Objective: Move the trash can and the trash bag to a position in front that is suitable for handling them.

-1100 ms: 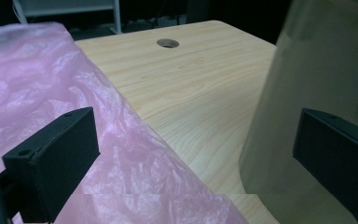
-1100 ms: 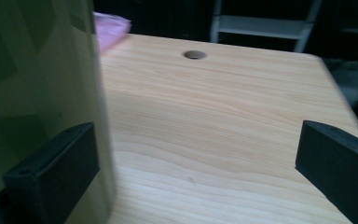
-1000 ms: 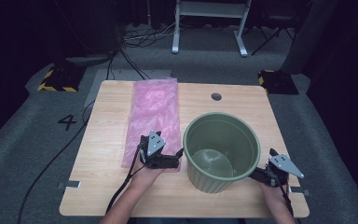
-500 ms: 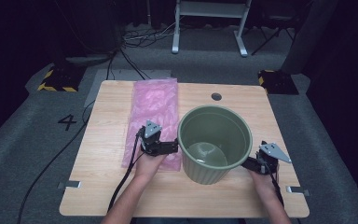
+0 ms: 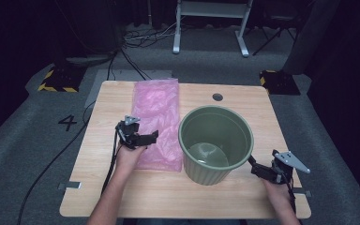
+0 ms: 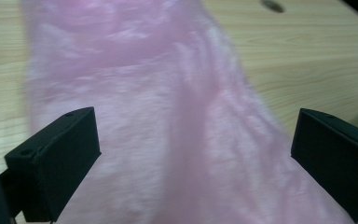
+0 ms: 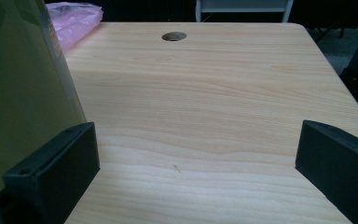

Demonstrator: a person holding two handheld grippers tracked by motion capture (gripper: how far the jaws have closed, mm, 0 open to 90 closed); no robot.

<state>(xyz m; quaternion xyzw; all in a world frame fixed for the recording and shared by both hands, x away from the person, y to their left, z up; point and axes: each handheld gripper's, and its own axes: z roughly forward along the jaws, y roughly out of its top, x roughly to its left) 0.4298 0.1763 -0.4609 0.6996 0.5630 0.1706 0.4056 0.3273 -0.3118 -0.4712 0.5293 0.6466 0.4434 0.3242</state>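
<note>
A crumpled pink plastic bag [image 5: 155,112] lies flat on the left half of the wooden table [image 5: 243,101]. Right beside it stands an upright green ribbed bucket [image 5: 215,140] with nothing inside. My left gripper [image 5: 151,137] hovers open over the bag's near part, and in the left gripper view the bag [image 6: 168,93] spreads between and beyond the wide jaws of the left gripper [image 6: 196,154]. My right gripper [image 5: 256,168] is open at the bucket's lower right. The bucket wall [image 7: 23,84] stands against its left jaw, with bare wood ahead of the right gripper [image 7: 196,163].
A round cable hole [image 5: 217,97] is in the table's far middle. A cable [image 5: 110,168] trails from the left gripper off the near edge. A white stand [image 5: 211,23] and floor cables [image 5: 131,42] lie beyond the table.
The bucket shifted slightly away from the person. My left gripper moved left off the bucket's side to above the pink bag. My right gripper stays close by the bucket's right side.
</note>
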